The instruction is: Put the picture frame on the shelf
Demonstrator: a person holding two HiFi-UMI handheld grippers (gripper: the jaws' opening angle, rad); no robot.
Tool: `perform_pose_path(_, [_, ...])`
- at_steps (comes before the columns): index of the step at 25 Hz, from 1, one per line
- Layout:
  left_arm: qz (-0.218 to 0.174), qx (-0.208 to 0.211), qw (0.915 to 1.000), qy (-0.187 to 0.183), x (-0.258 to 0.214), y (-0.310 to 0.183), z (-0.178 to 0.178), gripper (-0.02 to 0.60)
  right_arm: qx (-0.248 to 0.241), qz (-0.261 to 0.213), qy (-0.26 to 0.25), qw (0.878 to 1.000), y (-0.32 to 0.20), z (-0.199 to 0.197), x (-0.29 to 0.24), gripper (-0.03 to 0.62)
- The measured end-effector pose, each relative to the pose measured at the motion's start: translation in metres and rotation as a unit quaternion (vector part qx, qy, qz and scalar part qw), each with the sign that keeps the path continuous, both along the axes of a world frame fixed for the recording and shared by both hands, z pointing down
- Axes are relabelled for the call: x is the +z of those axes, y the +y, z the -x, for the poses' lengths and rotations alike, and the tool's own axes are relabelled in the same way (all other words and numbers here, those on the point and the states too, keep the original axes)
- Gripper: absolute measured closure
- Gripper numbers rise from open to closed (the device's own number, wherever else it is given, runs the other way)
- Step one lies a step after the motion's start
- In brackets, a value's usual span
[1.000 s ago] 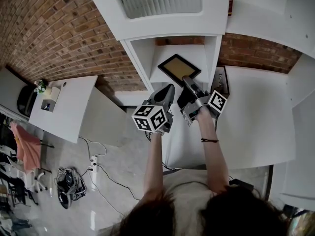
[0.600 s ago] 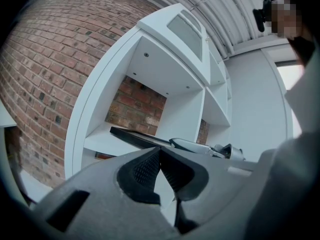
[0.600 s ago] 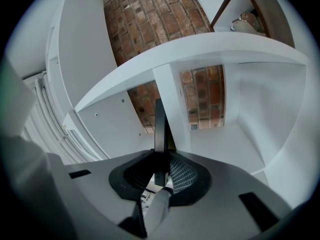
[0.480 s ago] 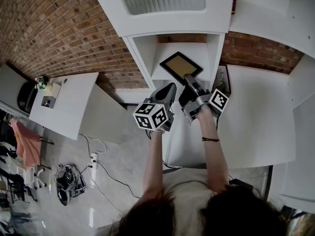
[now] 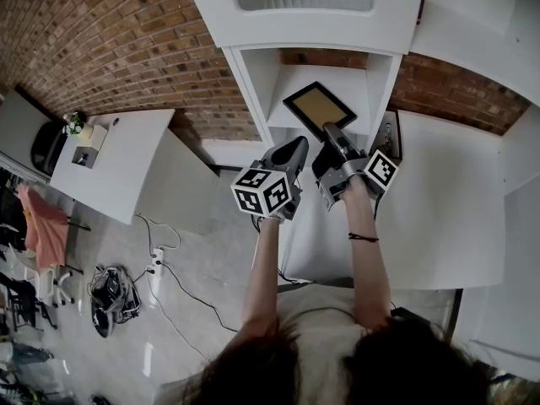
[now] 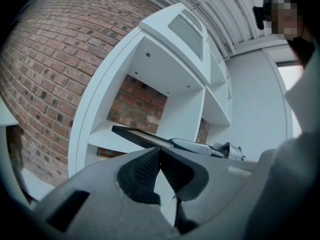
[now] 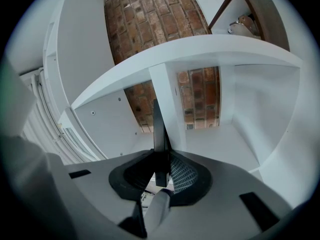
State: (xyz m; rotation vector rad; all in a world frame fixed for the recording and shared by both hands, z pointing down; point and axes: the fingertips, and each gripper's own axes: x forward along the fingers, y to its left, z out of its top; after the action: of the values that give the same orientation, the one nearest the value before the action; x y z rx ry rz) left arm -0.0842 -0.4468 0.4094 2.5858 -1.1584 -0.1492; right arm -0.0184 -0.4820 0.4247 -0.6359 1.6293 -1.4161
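Picture frame (image 5: 319, 106) clamped in right gripper (image 5: 331, 132) inside white shelf (image 5: 253, 83).

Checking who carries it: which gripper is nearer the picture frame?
Right. The right gripper grips the picture frame by its near edge; the left gripper, shut and empty, sits beside it, short of the frame.

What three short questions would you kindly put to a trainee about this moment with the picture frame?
1. True or false: the left gripper grips the picture frame.
2. What shows behind the open compartment of the shelf? A) brick wall B) window C) curtain
3. Fill in: the jaws of the right gripper clamp the frame by its ____.
Key: 1 false; 2 A; 3 edge.
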Motion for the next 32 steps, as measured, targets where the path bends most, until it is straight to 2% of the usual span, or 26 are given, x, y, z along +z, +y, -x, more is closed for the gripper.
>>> perform_pose_path(17, [0.006,0.006,0.9999,0.008,0.003,0.013,0.008,0.571,-0.016,0.002,-0.008,1.0,0.012,0.01,0.005,0.493])
perform_pose_path(27, [0.004,0.01,0.9998,0.018,0.003,0.025,0.014,0.571,-0.037,-0.013,-0.016,0.999,0.029,0.021,0.007,0.488])
perform_pose_path(32, [0.002,0.012,0.9997,0.019,0.004,0.032,0.014,0.571,-0.059,-0.038,-0.016,0.997,0.041,0.028,0.003,0.488])
